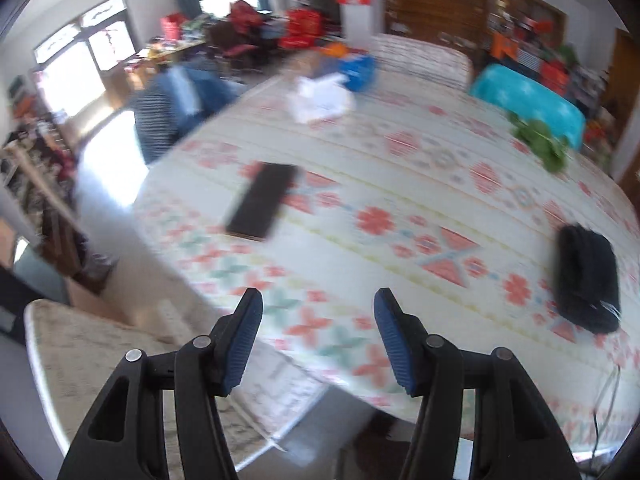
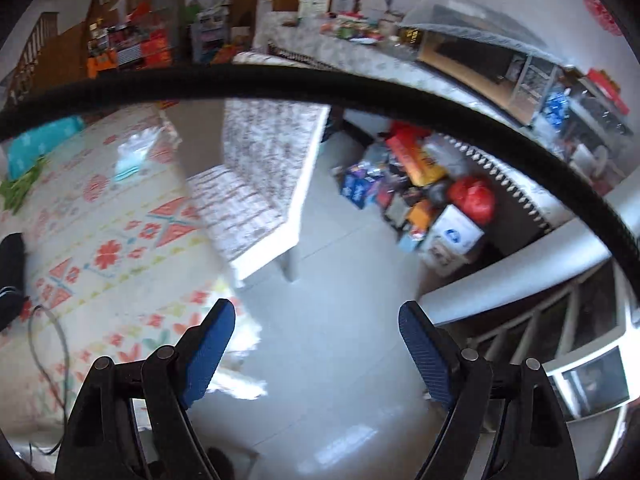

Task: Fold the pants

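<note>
A dark folded bundle of black cloth [image 1: 586,276], apparently the pants, lies at the right side of the table with the flower-patterned cloth [image 1: 400,216]. My left gripper [image 1: 318,296] hangs open over the table's near edge, well left of the bundle, with nothing between its blue pads. In the right wrist view only a sliver of the black bundle [image 2: 11,264] shows at the far left. My right gripper [image 2: 317,306] stands wide open and empty above the pale floor, off the table's right edge [image 2: 120,240]. Both views are motion-blurred.
A flat black slab [image 1: 262,202] lies mid-table, with white cloth [image 1: 322,98], a blue bag [image 1: 358,70] and green leaves [image 1: 540,144] at the far side. A thick black cable [image 2: 320,80] arcs across the right wrist view. A patterned chair [image 2: 264,184] and floor boxes [image 2: 420,184] stand beside the table.
</note>
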Demonstrator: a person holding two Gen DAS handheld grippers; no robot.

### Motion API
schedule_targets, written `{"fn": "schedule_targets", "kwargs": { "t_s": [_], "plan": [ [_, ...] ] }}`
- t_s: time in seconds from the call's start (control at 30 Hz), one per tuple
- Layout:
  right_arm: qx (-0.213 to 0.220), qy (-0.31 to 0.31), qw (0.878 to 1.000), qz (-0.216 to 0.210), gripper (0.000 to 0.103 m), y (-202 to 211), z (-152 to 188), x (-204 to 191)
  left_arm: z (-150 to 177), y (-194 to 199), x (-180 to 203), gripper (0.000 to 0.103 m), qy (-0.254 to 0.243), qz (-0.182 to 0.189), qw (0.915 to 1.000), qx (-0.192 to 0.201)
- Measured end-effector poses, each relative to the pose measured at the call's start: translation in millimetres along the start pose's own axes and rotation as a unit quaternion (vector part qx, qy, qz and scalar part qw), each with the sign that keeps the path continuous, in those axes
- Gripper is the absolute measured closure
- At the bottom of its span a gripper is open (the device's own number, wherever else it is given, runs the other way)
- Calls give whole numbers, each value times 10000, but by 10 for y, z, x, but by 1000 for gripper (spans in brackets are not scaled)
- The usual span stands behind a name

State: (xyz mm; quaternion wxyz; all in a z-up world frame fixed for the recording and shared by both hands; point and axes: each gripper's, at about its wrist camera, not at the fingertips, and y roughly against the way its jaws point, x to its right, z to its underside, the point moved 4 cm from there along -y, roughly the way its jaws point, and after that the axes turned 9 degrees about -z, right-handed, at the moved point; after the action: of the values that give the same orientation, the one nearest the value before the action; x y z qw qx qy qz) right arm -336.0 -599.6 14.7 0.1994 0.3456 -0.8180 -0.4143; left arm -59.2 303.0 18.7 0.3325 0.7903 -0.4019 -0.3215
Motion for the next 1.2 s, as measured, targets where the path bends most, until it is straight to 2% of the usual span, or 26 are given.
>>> {"fn": "schedule_targets", "kwargs": {
  "t_s": [0.1, 0.17, 0.27, 0.37, 0.43, 0.5, 0.57, 0.63, 0.7, 0.77, 0.8, 0.9, 0.97, 1.03, 1.1, 1.2],
  "plan": [
    [222, 76, 9976, 650, 15, 196, -137, 518, -141, 176, -501, 46, 191, -594, 9976, 304],
    [368, 140, 9941, 1014, 15, 295, -259, 754, -283, 289, -787, 46, 241, -1027, 9929, 549],
    [573, 129, 9903, 1258, 15, 381, -439, 941, -503, 363, -1169, 46, 492, -1373, 9869, 686],
    [808, 41, 9912, 1050, 15, 435, -589, 836, -643, 504, -1269, 46, 704, -1232, 9860, 876],
    [882, 162, 9931, 751, 15, 401, -616, 441, -655, 590, -1076, 44, 616, -968, 9878, 1053],
    [847, 499, 9944, 383, 15, 270, -592, -137, -638, 574, -664, 42, 377, -633, 9913, 1090],
    [741, 925, 9929, -60, 15, 47, -507, -823, -589, 491, -130, 42, 142, -130, 9941, 1065],
    [684, 1371, 9870, -481, 15, -50, -414, -1446, -504, 433, 405, 42, -119, 457, 9945, 936],
    [634, 1777, 9767, -1019, 15, -97, -308, -2095, -414, 396, 965, 42, -471, 967, 9910, 802],
    [547, 2080, 9624, -1658, 15, -126, -206, -2745, -343, 409, 1512, 42, -828, 1474, 9827, 757],
    [487, 2189, 9548, -1953, 15, -136, -133, -3033, -322, 428, 1826, 42, -1023, 1763, 9760, 766],
    [224, 2413, 9278, -2837, 15, -184, 56, -3887, -287, 501, 2525, 42, -1483, 2340, 9572, 833],
    [38, 2553, 9082, -3315, 15, -212, 203, -4394, -268, 488, 2849, 42, -1677, 2597, 9481, 746],
    [-79, 2791, 8912, -3575, 16, -247, 328, -4905, -281, 374, 3248, 42, -1814, 2836, 9398, 587],
    [-82, 2965, 8799, -3711, 17, -241, 425, -5173, -276, 211, 3560, 42, -1954, 2830, 9379, 462],
    [-72, 3133, 8730, -3738, 17, -271, 445, -5544, -284, -2, 3960, 43, -2207, 2915, 9299, 395]
  ]
}}
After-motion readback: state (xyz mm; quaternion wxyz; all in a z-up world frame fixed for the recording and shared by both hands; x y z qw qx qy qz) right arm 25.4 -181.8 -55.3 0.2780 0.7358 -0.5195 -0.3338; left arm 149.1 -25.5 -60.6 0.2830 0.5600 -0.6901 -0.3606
